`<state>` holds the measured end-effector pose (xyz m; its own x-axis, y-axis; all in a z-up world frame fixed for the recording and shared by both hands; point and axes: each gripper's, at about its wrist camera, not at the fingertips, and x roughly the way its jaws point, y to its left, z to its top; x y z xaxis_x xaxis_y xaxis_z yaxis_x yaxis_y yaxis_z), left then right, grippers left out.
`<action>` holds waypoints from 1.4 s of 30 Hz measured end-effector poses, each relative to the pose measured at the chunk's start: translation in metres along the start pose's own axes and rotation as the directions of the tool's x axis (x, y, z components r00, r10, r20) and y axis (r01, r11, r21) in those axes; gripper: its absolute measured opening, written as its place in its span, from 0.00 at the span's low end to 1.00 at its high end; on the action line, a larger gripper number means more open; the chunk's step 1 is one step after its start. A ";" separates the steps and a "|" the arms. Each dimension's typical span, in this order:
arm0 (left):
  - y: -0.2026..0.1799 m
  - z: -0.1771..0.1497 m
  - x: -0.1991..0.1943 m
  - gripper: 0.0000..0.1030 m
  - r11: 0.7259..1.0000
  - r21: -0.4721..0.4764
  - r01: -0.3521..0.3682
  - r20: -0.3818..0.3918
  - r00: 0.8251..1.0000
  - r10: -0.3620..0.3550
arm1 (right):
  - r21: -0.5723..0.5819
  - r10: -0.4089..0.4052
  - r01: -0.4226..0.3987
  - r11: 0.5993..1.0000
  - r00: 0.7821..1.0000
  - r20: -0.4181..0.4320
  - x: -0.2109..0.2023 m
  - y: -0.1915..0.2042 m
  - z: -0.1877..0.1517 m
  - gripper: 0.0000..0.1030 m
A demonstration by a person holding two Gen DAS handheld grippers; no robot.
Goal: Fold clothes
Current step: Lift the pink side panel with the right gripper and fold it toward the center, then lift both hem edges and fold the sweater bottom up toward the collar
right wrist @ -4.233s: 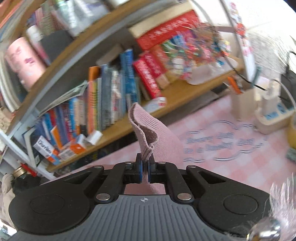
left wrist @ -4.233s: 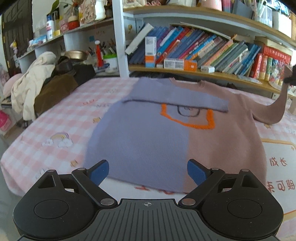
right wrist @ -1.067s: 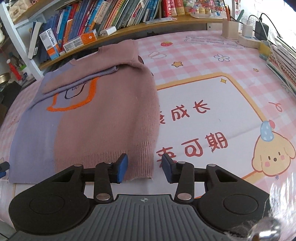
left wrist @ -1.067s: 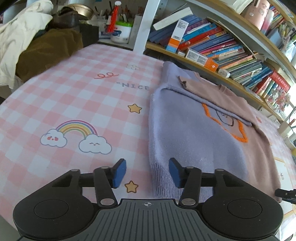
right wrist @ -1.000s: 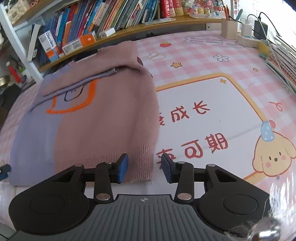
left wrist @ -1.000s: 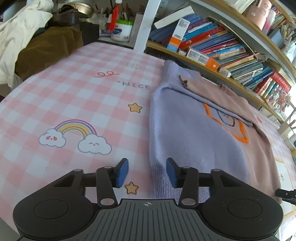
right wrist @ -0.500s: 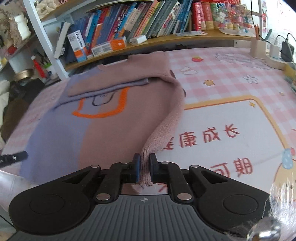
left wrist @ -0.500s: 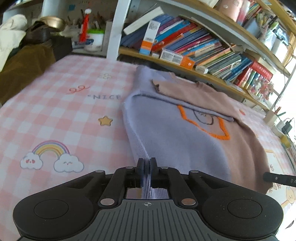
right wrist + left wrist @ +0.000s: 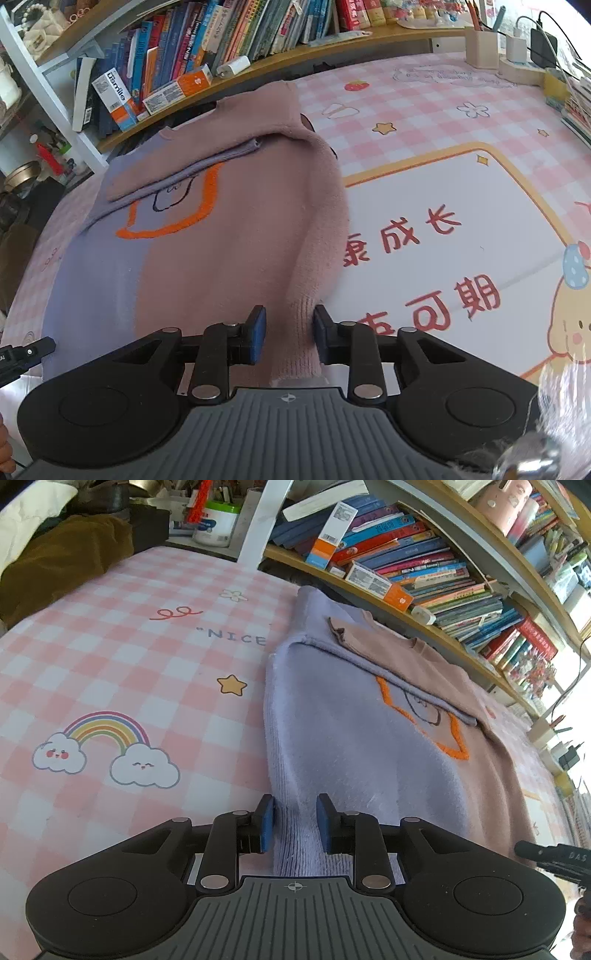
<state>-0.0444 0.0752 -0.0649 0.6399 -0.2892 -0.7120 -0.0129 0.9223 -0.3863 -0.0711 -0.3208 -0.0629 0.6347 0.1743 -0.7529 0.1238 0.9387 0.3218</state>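
Two-tone sweater flat on the pink checked table, both hem corners between parted tongs.

The sweater (image 9: pixel 354 746), lilac on one half and dusty pink on the other, lies with its sleeves folded across the chest, below the bookshelf (image 9: pixel 424 576). The left tongs (image 9: pixel 294 821) straddle the lilac hem corner, the right tongs (image 9: pixel 288 332) the pink one; both pairs have just been opening, and their blue pads stand clear of the bunched knit.

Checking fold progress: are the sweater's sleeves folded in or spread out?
Folded in. Both sleeves lie across the sweater chest: the lilac sleeve and the pink sleeve above it. The body is still full length.
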 end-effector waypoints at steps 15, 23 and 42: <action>0.004 -0.018 -0.033 0.04 0.987 -0.158 0.029 0.018 0.999 -0.027 | 0.054 0.087 -0.088 0.995 0.996 0.019 -0.031 -0.027 -0.018 0.09; -0.002 -0.050 -0.075 0.04 0.969 -0.241 0.053 0.043 0.998 -0.044 | 0.282 0.231 -0.218 0.934 0.973 -0.014 -0.059 -0.069 -0.044 0.09; -0.014 -0.117 -0.131 0.04 0.932 -0.353 0.077 0.035 0.997 -0.070 | 0.336 0.290 -0.258 0.906 0.956 -0.048 -0.131 -0.113 -0.123 0.09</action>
<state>-0.2177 0.0701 -0.0348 0.6654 -0.3438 -0.6626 -0.2335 0.7472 -0.6222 -0.2624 -0.4131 -0.0712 0.6059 0.4530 -0.6540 0.2053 0.7052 0.6787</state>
